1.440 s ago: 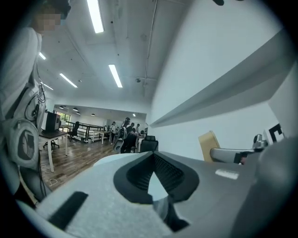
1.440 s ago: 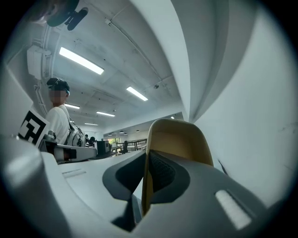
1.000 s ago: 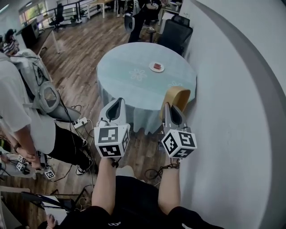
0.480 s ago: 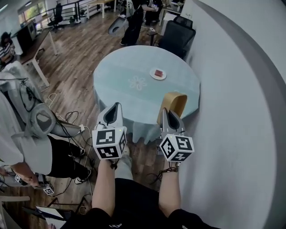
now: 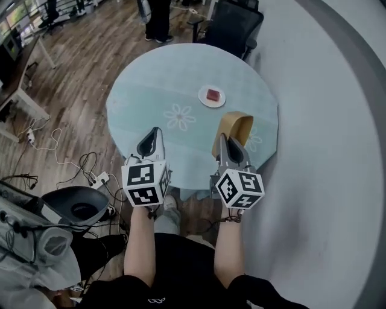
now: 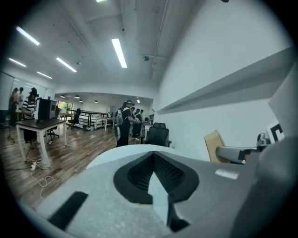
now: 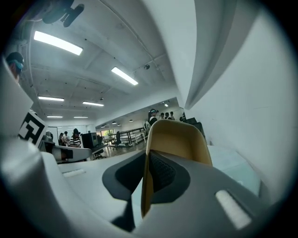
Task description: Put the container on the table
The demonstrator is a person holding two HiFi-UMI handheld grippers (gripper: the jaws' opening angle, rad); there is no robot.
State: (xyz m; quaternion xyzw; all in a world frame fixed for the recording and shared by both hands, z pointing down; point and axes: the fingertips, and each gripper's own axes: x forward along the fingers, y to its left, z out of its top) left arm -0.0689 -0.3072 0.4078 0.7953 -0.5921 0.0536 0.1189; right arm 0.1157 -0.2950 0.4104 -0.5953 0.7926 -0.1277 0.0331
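A round table with a pale teal cloth fills the middle of the head view. On it, a small white plate carries a red piece. My right gripper is shut on one wall of a tan container, held above the table's near right part. The right gripper view shows the pads pinching that wall of the container. My left gripper hangs over the table's near edge, shut with nothing in it. In the left gripper view, its jaws meet, and the container shows to the right.
A black office chair stands behind the table, and a person beyond it. A curved white wall runs close along the right. Cables and a power strip lie on the wood floor at left, beside a grey bag.
Both grippers have come forward to the table together, the container now over its top. The table looks nearer, and the person at the left has dropped out of view.
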